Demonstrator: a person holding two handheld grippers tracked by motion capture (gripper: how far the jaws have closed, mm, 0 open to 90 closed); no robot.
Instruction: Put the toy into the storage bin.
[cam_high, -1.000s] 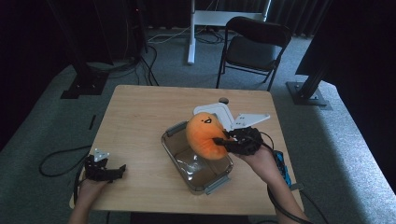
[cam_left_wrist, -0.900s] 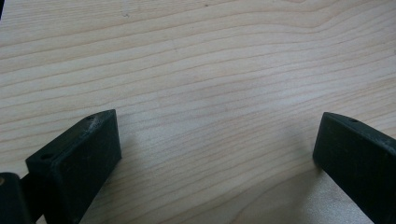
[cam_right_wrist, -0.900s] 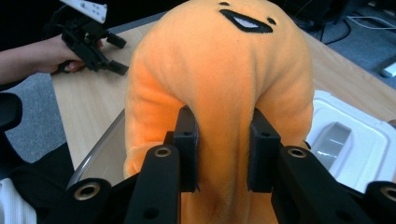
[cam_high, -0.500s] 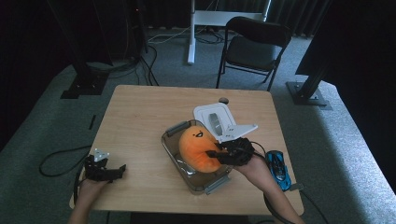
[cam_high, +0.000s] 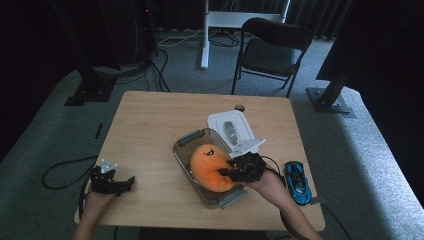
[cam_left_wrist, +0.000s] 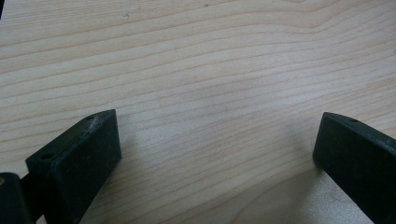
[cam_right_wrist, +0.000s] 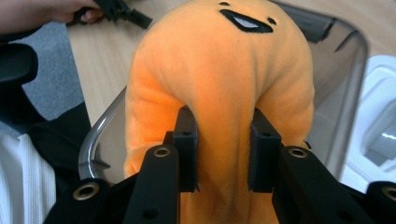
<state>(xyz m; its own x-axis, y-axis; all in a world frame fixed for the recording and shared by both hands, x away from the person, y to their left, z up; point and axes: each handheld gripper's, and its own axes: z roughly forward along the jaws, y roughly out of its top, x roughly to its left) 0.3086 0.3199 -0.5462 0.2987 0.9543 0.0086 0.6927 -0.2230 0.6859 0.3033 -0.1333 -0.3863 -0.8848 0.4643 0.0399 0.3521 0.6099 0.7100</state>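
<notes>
And here the right tongs (cam_high: 231, 171) have a firm pinch on the orange plush toy (cam_high: 210, 165), both black pads sunk into a fold of its soft fabric in the right gripper view (cam_right_wrist: 219, 154), the stitched smiling mouth showing at the top of that picture. From the high view the plush sits down in the clear container (cam_high: 186, 156), which has grey handles at two ends and stands near the middle of the wooden surface (cam_high: 150, 125), toward the person's side. Just behind the container lies its white lid (cam_high: 229, 127), flat on the wood and touching the container's far corner. Off to the right, beside the right hand (cam_high: 267, 185), a blue toy car (cam_high: 297, 181) rests near the edge. Over on the left, the left tongs (cam_high: 125, 182) are spread wide with nothing between them; the left gripper view shows the two black pads (cam_left_wrist: 77, 163) well apart over bare wood grain. That left hand (cam_high: 97, 200) sits low at the near left corner, well apart from the container. Beyond the wood, a black folding chair (cam_high: 272, 50) stands on the grey carpet.
</notes>
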